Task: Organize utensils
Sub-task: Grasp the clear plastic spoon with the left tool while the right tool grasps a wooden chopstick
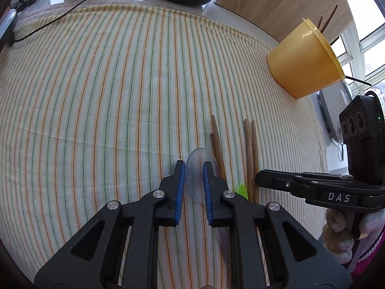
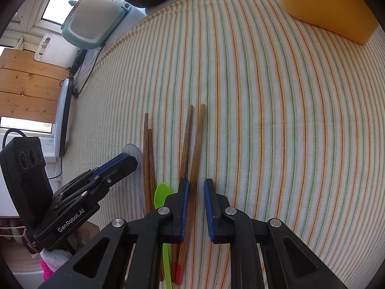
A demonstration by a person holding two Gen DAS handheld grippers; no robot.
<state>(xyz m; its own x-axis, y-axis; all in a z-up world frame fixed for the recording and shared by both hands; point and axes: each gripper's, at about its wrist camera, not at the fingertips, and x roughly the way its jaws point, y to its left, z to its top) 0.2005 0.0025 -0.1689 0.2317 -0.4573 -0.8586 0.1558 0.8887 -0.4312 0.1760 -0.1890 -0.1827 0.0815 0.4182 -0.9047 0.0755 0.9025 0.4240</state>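
Straddling the translucent plastic spoon (image 1: pixel 201 168), the left gripper (image 1: pixel 194 187) has its blue-padded fingers (image 1: pixel 180 192) narrowed almost shut around the bowl; whether the pads press it cannot be told. The right gripper (image 2: pixel 195 207) is nearly closed over one brown wooden chopstick (image 2: pixel 196 149), which lies against the inner pad while the other pad looks clear of it, so nothing seems gripped. Beside it lie three more wooden chopsticks (image 2: pixel 147 159) and a bright green plastic spoon (image 2: pixel 161 195), all crowded on the striped cloth (image 1: pixel 96 96) covering the bench. A thin stick could roll away from a one-sided pinch, or a neighbour be caught too. Both grippers work close together and might collide. Wide bare cloth leads to the yellow plastic tub (image 1: pixel 303 60), near the cloth's edge, already holding sticks.
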